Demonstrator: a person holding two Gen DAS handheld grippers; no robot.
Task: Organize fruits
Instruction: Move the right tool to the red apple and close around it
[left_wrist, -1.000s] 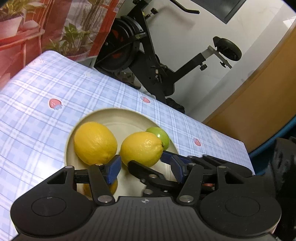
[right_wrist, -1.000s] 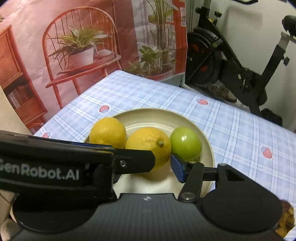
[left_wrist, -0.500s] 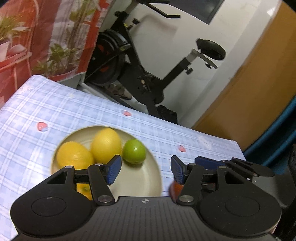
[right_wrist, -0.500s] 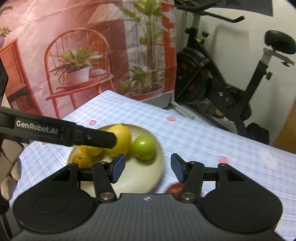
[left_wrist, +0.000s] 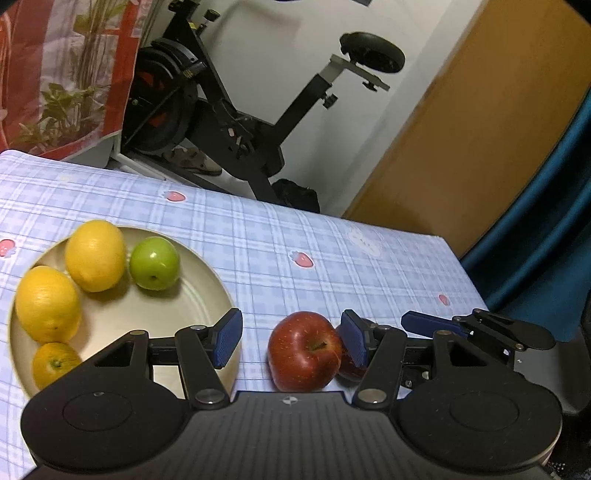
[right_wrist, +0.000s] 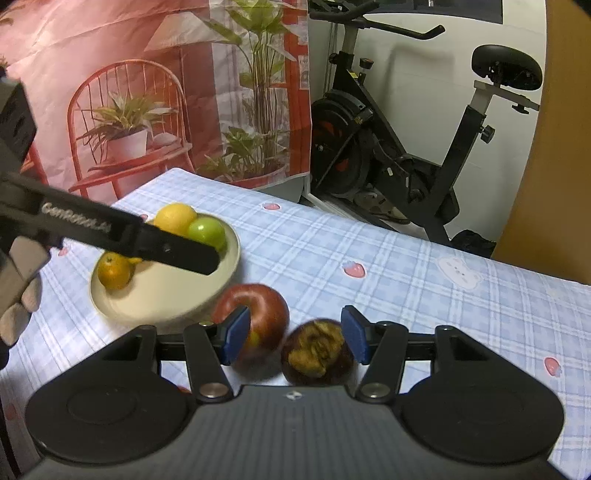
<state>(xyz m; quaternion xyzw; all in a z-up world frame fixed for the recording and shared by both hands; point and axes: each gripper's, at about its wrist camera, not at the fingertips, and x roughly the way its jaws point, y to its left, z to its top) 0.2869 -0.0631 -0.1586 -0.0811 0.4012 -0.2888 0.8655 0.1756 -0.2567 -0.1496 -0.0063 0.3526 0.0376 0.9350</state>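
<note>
A cream plate (left_wrist: 192, 280) on the checked tablecloth holds two lemons (left_wrist: 95, 254), a green apple (left_wrist: 154, 263) and a small orange (left_wrist: 54, 363). A red apple (left_wrist: 304, 350) lies on the cloth right of the plate, with a dark fruit (right_wrist: 317, 352) with a brown top beside it. My left gripper (left_wrist: 290, 341) is open, its jaws wide on either side of the red apple. My right gripper (right_wrist: 294, 339) is open above the red apple (right_wrist: 258, 314) and the dark fruit. The plate (right_wrist: 173, 295) shows left in the right wrist view.
An exercise bike (left_wrist: 236, 122) stands beyond the table's far edge. A wooden door (left_wrist: 461, 140) and a blue curtain (left_wrist: 546, 236) are at the right. The left gripper's body (right_wrist: 110, 230) crosses over the plate in the right wrist view.
Both grippers have drawn back and to the right, away from the plate. The lemon between the left gripper's jaws a second ago now lies on the plate. The red apple and dark fruit came into view.
</note>
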